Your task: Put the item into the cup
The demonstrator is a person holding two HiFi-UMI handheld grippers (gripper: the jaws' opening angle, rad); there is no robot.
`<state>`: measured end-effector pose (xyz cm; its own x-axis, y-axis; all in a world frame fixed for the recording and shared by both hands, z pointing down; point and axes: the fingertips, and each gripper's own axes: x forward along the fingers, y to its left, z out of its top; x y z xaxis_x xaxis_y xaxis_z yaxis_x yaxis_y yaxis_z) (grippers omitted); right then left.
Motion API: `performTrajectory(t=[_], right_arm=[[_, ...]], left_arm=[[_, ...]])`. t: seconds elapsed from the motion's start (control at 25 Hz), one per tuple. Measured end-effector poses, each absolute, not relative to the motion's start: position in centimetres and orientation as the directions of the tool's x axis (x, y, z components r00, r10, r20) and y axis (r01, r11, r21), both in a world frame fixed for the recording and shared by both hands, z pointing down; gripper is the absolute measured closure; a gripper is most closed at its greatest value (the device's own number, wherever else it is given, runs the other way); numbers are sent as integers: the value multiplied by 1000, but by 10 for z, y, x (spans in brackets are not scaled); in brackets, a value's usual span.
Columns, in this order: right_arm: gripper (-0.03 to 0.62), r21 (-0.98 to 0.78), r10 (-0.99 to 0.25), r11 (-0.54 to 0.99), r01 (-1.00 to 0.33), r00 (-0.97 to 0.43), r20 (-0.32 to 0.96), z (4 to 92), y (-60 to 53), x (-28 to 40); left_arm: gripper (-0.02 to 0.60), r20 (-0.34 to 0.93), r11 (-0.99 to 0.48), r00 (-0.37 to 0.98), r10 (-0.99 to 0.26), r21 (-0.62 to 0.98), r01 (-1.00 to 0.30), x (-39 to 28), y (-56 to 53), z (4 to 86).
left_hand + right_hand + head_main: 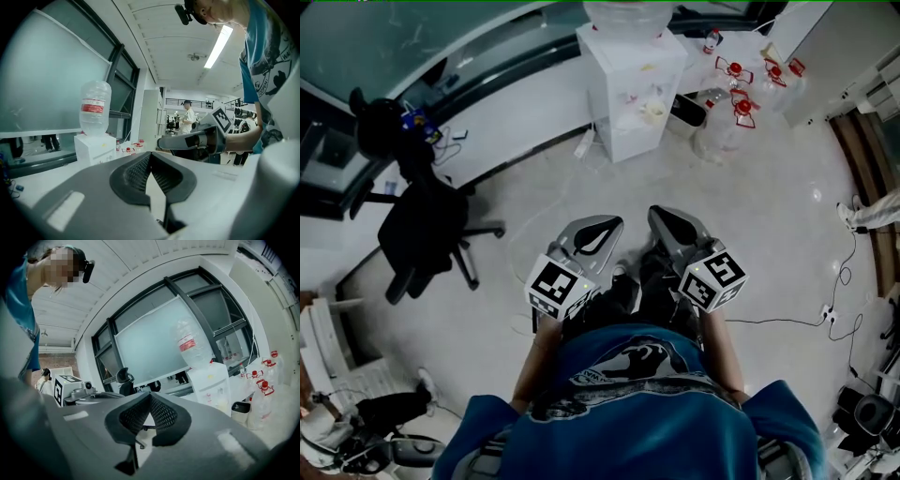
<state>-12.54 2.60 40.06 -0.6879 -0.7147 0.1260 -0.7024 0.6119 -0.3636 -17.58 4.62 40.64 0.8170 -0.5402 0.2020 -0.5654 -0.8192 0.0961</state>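
**A:** What sits closest?

**B:** The person's blue printed T-shirt (649, 412). Just ahead of it the left gripper (602, 230) and the right gripper (670, 223) are held side by side, close to the body, above the pale glossy floor (759, 244).

**A:** And the jaws?

**B:** Each gripper's own view shows its dark ribbed jaws brought together at the tips, with nothing between them.

**A:** Where are the item and the cup?

**B:** I cannot tell; no view shows either.

**A:** Farther out?

**B:** A black swivel office chair (422, 230) stands on the floor to the left, well apart from the grippers. Beyond it is a white box-shaped water dispenser (630, 89) with a clear plastic bottle with a red label (95, 105) on top. Just to its right is a cluster of clear plastic jugs with red caps (742, 111). Farthest off, a person in a white top (189, 117) stands down the room.
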Motion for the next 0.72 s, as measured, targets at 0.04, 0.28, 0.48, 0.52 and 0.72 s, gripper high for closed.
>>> performTrajectory(t=[0.04,0.28,0.48,0.52,0.72], right_arm=[[594,-361,-717,610,-706,-685,128,401,28,-124],[594,-341,-725,604,-720,-674,139,403,37,-121],[594,-333,-729,601,-726,-669,142,403,43,-117],[594,-331,-730,601,-727,-669,142,403,44,-118],[594,-327,-729,603,-728,-669,146,404,49,-122]], left_arm=[[580,202,-822,820,-536,97,-561,-174,48,407],[580,189,-833,831,-524,89,-546,-169,56,405],[580,183,-841,838,-514,88,-534,-164,61,405],[580,182,-842,839,-513,87,-533,-164,62,405],[580,187,-841,838,-512,86,-534,-168,67,406]])
